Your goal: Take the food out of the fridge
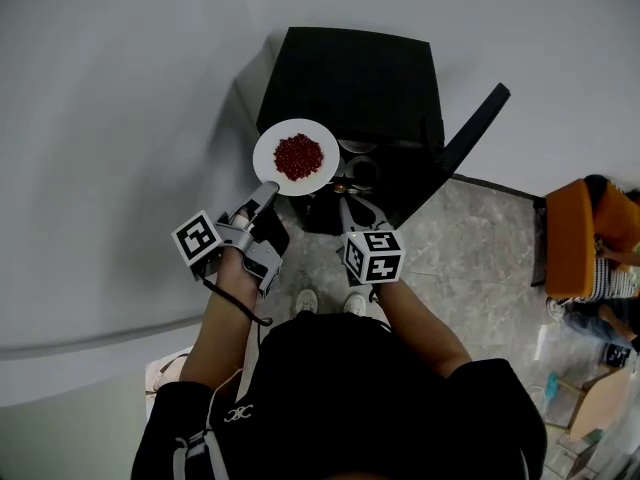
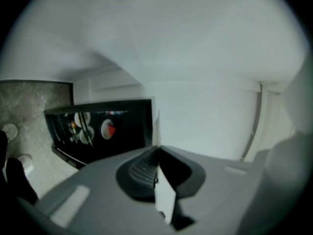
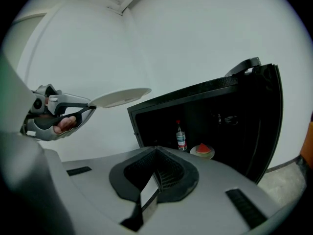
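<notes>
Plainly the left tool (image 1: pixel 262 193) is clamped shut on the near rim of the white plate (image 1: pixel 272 144); the plate hangs in the air outside the black fridge (image 1: pixel 350 78), near its upper front corner; gripping the edge leaves the heap of red food (image 1: pixel 298 156) untouched, and the plate is held flat, I judge, so nothing rolls off; the left forearm reaches forward, tool about level; the right tool (image 1: pixel 350 206), jaws pressed together on nothing, tips slightly down toward the fridge's front, its door (image 1: pixel 478 128) swung open; inside stand a bottle (image 3: pixel 181 137) and a watermelon slice (image 3: pixel 203 148) on a small plate.
</notes>
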Motion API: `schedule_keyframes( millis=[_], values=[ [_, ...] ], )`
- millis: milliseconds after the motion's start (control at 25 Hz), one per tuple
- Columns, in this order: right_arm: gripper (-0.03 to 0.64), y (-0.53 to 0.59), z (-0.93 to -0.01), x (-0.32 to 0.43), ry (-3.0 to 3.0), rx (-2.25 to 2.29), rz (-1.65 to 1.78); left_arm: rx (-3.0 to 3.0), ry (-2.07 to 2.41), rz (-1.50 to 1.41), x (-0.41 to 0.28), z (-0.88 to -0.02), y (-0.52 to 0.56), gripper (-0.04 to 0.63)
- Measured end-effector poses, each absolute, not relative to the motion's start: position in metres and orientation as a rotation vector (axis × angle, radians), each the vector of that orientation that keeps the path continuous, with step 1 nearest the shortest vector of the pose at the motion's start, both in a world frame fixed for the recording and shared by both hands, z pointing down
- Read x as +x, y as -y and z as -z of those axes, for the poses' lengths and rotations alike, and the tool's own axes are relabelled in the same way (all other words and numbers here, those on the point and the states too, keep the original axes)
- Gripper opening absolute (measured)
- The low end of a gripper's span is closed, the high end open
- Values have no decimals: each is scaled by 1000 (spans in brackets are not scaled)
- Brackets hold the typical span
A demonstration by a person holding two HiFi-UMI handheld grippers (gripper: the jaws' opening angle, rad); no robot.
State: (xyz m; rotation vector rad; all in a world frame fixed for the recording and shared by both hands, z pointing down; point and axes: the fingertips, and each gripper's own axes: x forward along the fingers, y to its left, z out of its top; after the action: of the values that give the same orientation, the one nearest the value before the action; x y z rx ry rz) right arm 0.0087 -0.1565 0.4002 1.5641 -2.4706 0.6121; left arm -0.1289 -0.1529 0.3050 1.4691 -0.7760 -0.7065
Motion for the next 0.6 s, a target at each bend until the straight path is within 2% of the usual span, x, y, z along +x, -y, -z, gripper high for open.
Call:
schedule_keyframes(
  millis=[600],
  values=[
    [-8,180,-359,51,2379,1736,-596,1482,768,619,-93,-259,259,8]
  ],
)
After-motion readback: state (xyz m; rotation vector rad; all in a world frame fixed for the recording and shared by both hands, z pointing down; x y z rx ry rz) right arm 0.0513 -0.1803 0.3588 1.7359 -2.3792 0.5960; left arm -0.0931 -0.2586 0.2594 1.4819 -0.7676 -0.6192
